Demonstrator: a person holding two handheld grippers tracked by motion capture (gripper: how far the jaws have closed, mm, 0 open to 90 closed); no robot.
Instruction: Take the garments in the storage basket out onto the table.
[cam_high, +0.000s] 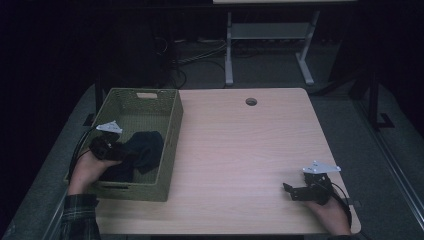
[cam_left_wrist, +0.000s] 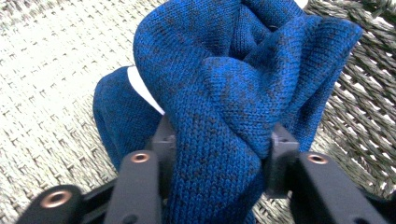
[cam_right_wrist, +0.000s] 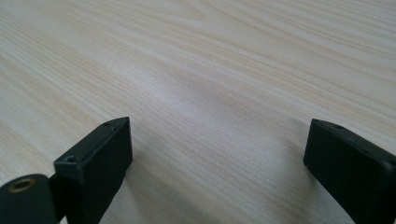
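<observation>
Inside basket (cam_high: 170, 131) — blue knit (cam_left_wrist: 233, 93) | pinched between left claw (cam_left_wrist: 219, 149) pads

A dim room with grey floor (cam_high: 350, 130), white desk frame (cam_high: 229, 50) and cables (cam_high: 195, 57).

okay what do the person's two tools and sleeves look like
Both tools are black with two blocky jaws. The left tool and right tool each carry a pale grey three-cornered plate on top and trail a black cable. Copper-coloured rivets mark the jaw arms in the gripper views. The left sleeve is dark plaid.
</observation>
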